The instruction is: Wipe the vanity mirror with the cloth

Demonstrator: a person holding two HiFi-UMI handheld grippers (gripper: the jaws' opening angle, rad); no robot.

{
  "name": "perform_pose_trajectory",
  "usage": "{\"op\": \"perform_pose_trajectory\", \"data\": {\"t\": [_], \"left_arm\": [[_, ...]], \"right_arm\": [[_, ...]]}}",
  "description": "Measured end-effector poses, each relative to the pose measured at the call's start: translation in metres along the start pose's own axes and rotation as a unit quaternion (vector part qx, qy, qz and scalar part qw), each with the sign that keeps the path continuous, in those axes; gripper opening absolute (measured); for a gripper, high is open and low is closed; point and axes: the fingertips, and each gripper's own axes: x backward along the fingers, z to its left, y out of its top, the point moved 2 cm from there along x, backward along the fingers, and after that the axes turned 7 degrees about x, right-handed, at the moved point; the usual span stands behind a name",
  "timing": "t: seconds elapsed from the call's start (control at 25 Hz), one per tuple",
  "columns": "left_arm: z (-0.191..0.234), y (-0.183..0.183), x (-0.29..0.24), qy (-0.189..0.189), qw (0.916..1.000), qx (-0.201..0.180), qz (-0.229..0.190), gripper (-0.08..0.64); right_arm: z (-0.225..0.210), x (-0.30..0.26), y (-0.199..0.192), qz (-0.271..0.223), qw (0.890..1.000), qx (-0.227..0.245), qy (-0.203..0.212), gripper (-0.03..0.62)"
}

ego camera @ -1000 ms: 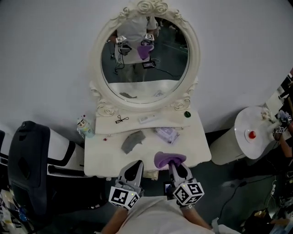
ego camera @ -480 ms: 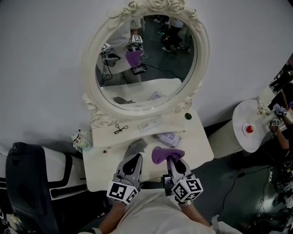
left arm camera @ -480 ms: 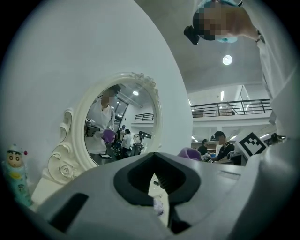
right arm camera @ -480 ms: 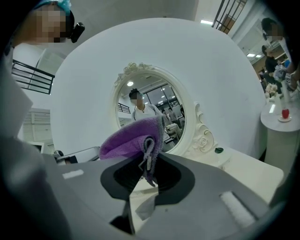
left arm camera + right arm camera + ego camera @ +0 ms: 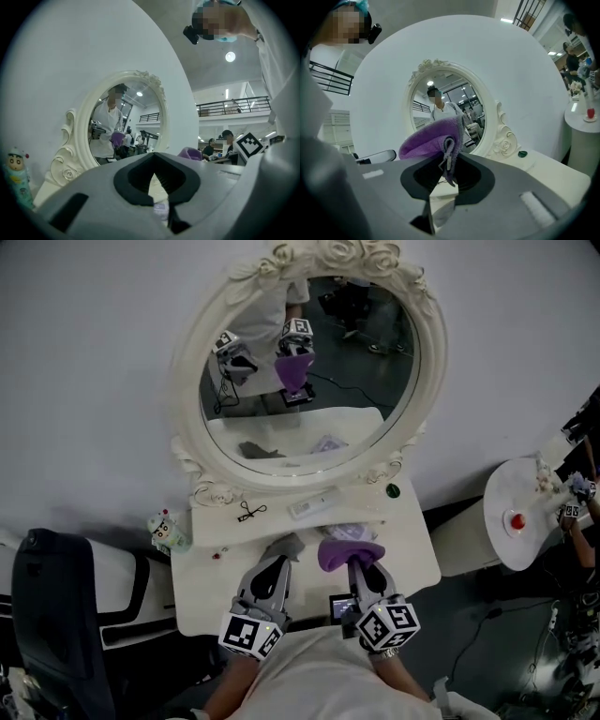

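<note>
Left gripper [image 5: 277, 564] at seven o'clock: grey shell, black-padded jaws, the left cube [image 5: 251, 635] in black-and-white squares behind. Right gripper [image 5: 360, 564] at five o'clock, same build, with the right cube [image 5: 387, 626]. White top [image 5: 319, 679] at six.

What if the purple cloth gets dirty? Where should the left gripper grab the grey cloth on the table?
Probably pinch the grey cloth at its near end, coming down from above: it lies limp and low on the vanity table, just beyond the shut left gripper, which must open first.
</note>
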Motion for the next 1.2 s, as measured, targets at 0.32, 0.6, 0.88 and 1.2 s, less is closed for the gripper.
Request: {"op": "perform_pose_trajectory", "data": {"t": [0.32,0.6,0.88,1.2], "left_arm": [[0.010,0.023,-0.003,0.067,0.9970,-0.034,-0.019,0.000],[0.020,0.056,-0.010,0.117,0.9912,-0.022,-0.056,0.000],[0.030,0.103,-0.026,0.145,0.9872,-0.017,-0.065,0.000],[0.015,0.161,-0.048,0.126,0.9888,-0.056,-0.058,0.000]], "right_arm": [[-0.009,-0.053,0.037,0.002,0.997,0.030,0.071,0.071],[0.004,-0.091,0.091,-0.013,0.992,0.053,0.113,0.071],[0.030,-0.120,0.187,-0.069,0.984,0.084,0.142,0.071],[0.071,-0.159,0.293,-0.133,0.970,0.157,0.130,0.071]]}}
